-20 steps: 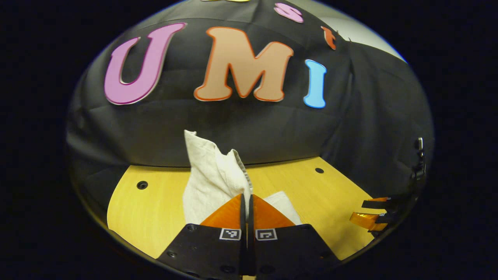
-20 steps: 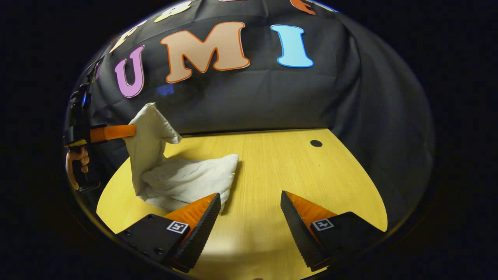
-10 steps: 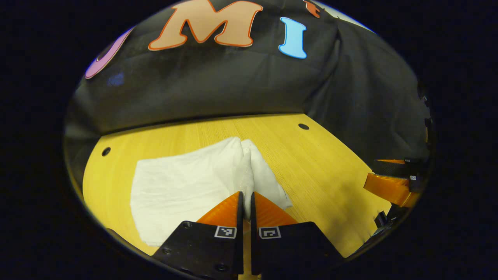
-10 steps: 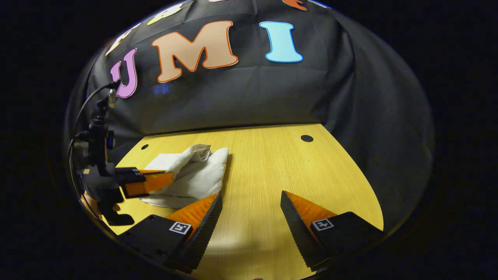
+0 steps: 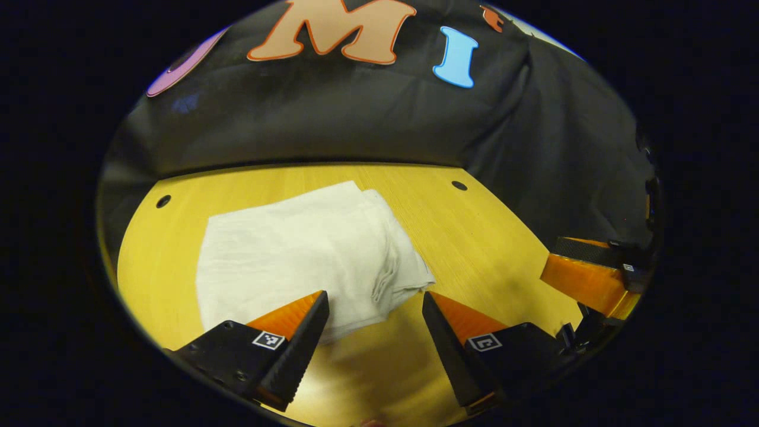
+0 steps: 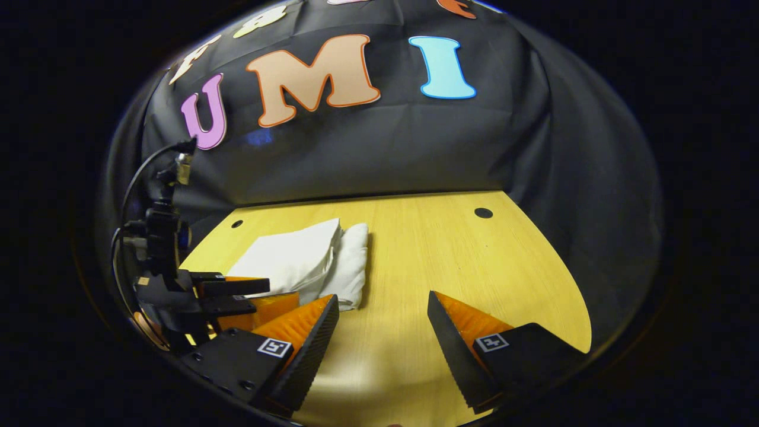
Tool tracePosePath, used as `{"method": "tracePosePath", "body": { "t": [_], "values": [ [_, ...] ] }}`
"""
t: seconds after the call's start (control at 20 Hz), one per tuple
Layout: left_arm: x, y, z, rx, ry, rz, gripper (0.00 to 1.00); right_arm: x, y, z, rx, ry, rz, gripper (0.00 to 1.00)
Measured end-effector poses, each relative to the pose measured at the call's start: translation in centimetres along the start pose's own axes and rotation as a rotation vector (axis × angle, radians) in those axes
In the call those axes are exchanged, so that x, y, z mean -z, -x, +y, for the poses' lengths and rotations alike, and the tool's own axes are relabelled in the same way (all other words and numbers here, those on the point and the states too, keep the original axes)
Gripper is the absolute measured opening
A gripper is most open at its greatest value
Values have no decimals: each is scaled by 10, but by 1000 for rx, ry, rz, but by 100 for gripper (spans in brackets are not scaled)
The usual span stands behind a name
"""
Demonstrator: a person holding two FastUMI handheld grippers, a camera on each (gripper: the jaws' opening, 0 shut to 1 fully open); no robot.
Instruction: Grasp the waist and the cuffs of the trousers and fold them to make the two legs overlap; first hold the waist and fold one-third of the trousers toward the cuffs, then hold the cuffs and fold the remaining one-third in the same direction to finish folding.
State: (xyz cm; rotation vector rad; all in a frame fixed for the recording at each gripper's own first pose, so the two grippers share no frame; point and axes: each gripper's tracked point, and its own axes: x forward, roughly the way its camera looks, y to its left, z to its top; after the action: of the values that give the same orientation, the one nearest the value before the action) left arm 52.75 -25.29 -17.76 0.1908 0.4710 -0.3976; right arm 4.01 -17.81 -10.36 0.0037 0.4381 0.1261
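The white trousers (image 5: 302, 249) lie folded into a compact stack on the yellow table (image 5: 474, 249). My left gripper (image 5: 373, 302) is open, its fingers just in front of the stack's near edge, holding nothing. In the right gripper view the folded trousers (image 6: 302, 261) lie left of centre. My right gripper (image 6: 382, 305) stands open over bare table to the right of them. The left gripper (image 6: 249, 296) appears at the far left of that view, open. The right gripper (image 5: 587, 273) appears at the right edge of the left gripper view.
The booth's black cloth wall (image 6: 385, 148) closes off the table's back and right side. Small dark holes (image 5: 459, 185) (image 5: 163, 201) mark the tabletop's far corners. A cable (image 6: 139, 172) rises from the left gripper.
The left gripper lowered the lifted end of the trousers onto the stack, then let go and opened. The right gripper stayed open and barely moved.
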Motion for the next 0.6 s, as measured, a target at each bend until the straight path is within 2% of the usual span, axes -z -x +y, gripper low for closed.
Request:
{"method": "tracePosePath", "body": {
  "t": [0.4,0.5,0.6],
  "values": [
    [-2,95,80,-210,16,-74,95,-15,17,58,-66,22,-98,96],
    [0,107,98,-241,44,-95,95,-19,21,69,-76,31,-127,96],
    [8,115,101,-238,93,-85,95,-18,24,77,-82,39,-137,97]
  ]
}}
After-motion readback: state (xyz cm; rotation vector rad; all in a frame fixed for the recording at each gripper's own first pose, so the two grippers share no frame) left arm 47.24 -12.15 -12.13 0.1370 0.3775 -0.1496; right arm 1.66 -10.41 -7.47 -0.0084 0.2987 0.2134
